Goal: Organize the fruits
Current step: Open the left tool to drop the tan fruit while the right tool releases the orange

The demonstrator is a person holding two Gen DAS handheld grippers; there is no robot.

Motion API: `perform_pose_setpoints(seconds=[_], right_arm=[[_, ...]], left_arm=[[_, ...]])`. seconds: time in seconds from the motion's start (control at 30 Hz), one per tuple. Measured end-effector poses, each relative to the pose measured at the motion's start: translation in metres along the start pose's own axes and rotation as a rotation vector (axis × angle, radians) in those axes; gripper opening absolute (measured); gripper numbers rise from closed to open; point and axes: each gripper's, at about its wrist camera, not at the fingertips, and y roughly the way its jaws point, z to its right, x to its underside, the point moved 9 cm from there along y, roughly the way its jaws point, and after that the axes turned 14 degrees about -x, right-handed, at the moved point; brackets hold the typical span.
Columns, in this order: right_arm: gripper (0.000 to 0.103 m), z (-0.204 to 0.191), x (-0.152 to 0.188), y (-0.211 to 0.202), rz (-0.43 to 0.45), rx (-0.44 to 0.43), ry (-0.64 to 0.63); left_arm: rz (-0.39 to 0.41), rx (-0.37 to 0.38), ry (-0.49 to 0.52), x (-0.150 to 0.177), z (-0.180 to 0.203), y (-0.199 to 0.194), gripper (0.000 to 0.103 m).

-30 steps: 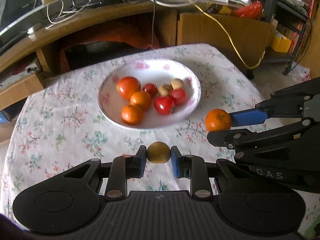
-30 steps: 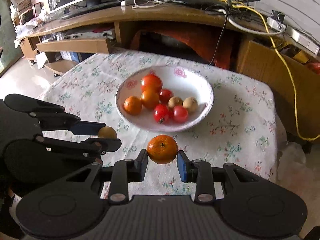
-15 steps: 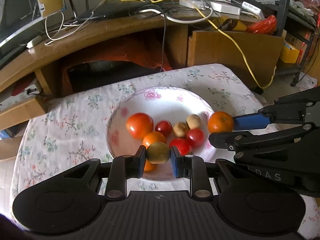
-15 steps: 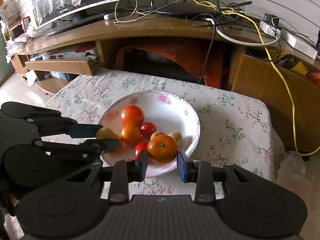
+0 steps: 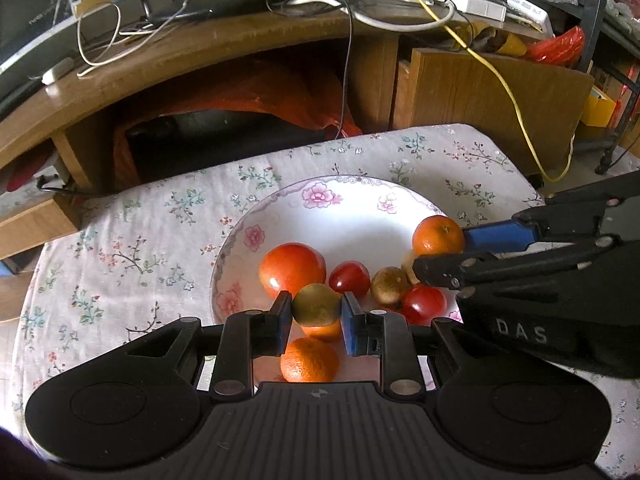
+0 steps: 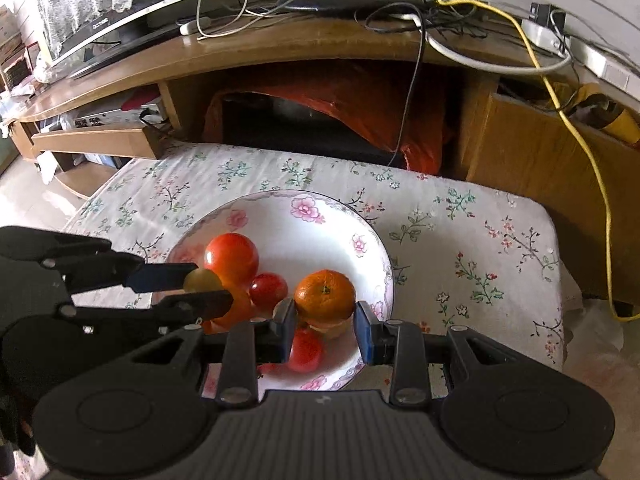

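Note:
A white flowered bowl sits on the floral tablecloth and holds a large tomato, small red tomatoes, oranges and brownish fruits. My left gripper is shut on a small yellow-brown fruit, held over the bowl's near side. My right gripper is shut on an orange, held over the bowl's right part above the fruits there.
Behind the table stands a curved wooden desk with cables, a power strip and a yellow cord. An orange bag fills the opening under it. Bare tablecloth lies right of the bowl, with the table edge close by.
Both grippers have carried their fruits forward from in front of the bowl to over it. Their hold has not changed.

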Motion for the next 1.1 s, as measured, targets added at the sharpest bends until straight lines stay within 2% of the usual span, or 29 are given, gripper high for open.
perform_pose_setpoints(seconds=[0.4, 1.1], right_arm=[[0.034, 0.002, -0.004, 0.008, 0.007, -0.017, 0.029], [0.034, 0.002, -0.010, 0.008, 0.040, -0.028, 0.071]], left_arm=[[-0.006, -0.008, -0.024, -0.002, -0.004, 0.004, 0.032], [-0.007, -0.022, -0.068, -0.005, -0.013, 0.002, 0.044]])
